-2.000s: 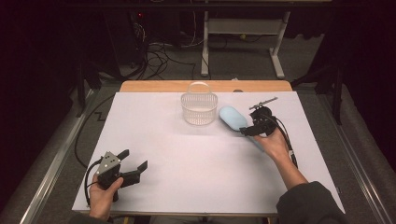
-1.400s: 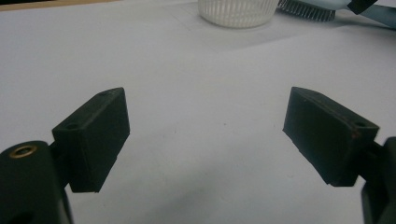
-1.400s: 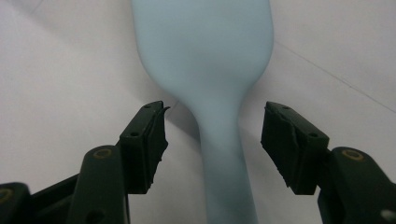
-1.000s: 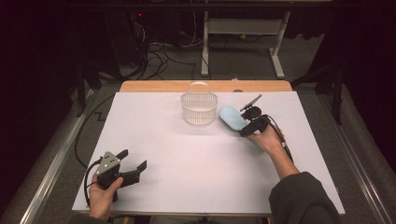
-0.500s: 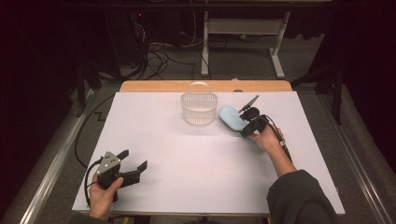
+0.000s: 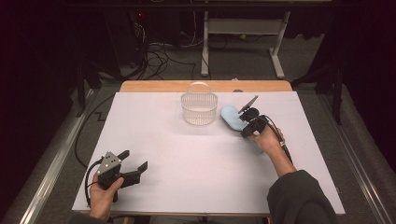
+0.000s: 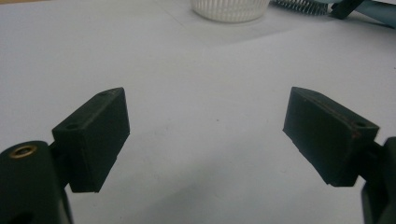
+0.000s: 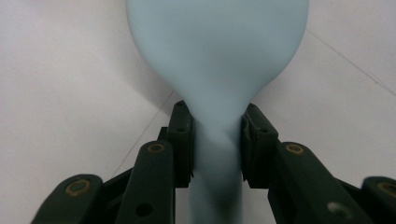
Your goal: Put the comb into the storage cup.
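R claw (image 8: 217, 140) clamped on pale-blue scoop (image 8: 217, 51) neck, bowl ahead; L claw (image 7: 205, 135) released.

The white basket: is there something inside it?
The white basket looks empty: through its top a pale bottom shows. The slatted near wall covers its lowest part. The light blue object lies outside, beside it.

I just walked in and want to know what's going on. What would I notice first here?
First, the soft pale blue squishy thing on the white table, pinched at its narrow neck by the right gripper, whose jaws have just closed on it. Just left of it, near the table's far edge, stands a small clear plastic basket with a handle. Near the front left corner, the left gripper waits with jaws wide open.
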Demonstrator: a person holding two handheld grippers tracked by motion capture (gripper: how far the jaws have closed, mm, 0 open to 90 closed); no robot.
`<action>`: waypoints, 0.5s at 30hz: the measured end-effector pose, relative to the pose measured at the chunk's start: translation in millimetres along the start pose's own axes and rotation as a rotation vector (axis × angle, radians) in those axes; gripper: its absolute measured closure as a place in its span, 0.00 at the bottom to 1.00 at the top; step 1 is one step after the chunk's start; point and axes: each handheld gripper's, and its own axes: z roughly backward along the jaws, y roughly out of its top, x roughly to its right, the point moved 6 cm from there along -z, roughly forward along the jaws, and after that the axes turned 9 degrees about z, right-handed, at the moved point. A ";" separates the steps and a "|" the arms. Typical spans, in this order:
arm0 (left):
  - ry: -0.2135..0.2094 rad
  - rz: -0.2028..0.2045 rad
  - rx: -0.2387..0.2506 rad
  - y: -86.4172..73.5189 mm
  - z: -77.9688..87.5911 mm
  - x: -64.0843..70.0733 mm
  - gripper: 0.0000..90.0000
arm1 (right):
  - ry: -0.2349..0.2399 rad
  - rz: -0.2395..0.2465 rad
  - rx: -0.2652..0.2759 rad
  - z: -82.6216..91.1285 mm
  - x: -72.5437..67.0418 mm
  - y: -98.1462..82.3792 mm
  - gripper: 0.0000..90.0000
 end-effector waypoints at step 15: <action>-0.003 0.004 -0.007 -0.3 1.0 -0.1 0.17 | -0.040 -0.008 0.030 8.6 3.1 -4.5 0.79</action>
